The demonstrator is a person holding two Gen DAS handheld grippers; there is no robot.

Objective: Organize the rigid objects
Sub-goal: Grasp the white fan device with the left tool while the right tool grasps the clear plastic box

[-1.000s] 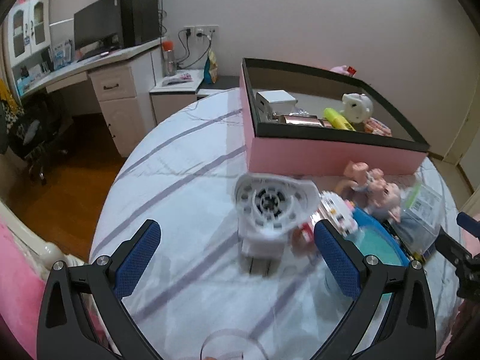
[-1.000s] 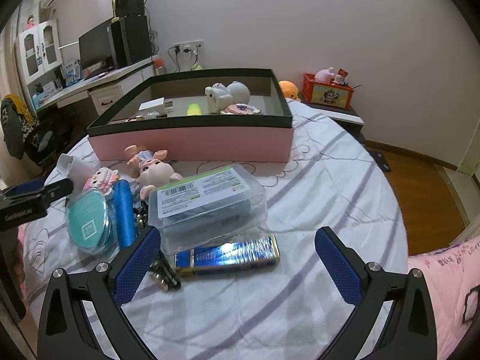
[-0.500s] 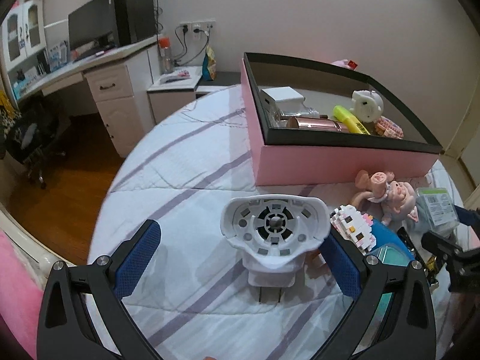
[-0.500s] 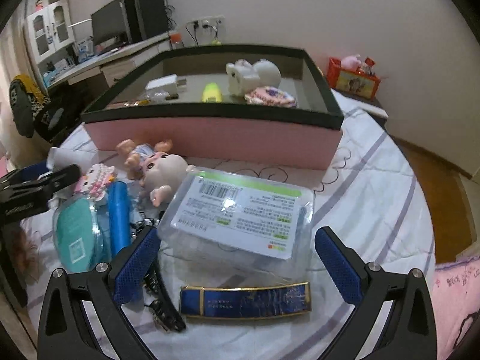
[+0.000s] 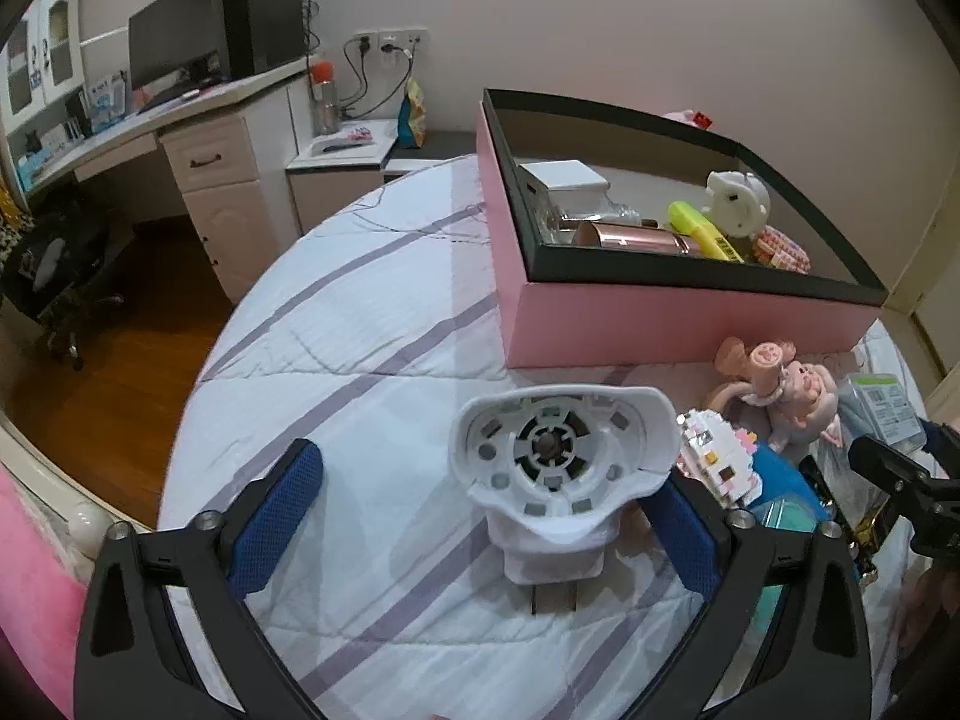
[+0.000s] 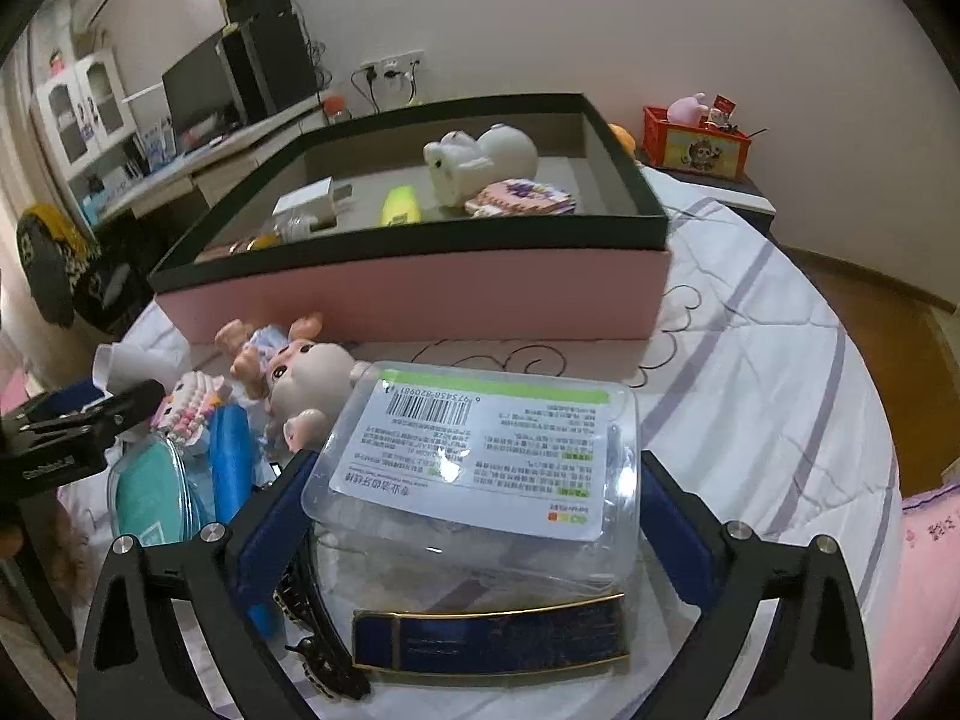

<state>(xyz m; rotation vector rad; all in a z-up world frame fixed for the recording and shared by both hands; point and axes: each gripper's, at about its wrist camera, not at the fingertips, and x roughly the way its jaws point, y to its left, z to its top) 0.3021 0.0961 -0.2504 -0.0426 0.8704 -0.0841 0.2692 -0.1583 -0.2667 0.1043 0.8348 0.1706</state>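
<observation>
We've got the left gripper (image 5: 486, 510) around a white plastic fan-like part (image 5: 558, 468): round hub with spokes, small square holes around it, a flared rim and a blocky base with two prongs. It sits on the striped bedspread (image 5: 360, 330) near the front edge, and the jaws are closing with the part between them; the right-side pad is right at its rim, the left-side pad is well off it, so no grip. The right gripper (image 6: 474, 516) is spread wide around a clear plastic tub (image 6: 480, 480), pads just beside its sides, and we can't tell if they touch. The tub's white label has a green stripe, a barcode reading 9734588820981 or close to it, and small print, seemingly Chinese, that we can't make out. Just in front of the tub lies a blue bar with gold trim (image 6: 492, 636), and a black hair clip (image 6: 318, 654) beside that. To its left are a pink pig doll (image 6: 300, 372), a small brick-built cat figure (image 6: 192, 402), a blue tube (image 6: 231, 468) and a teal round case (image 6: 150, 498), all crowded together. Behind them is the pink box with a black rim (image 6: 420, 294), holding a white animal toy (image 6: 480, 162), a yellow highlighter (image 6: 402, 204), a white charger (image 6: 312, 198) and a pink patterned pad (image 6: 522, 198).
</observation>
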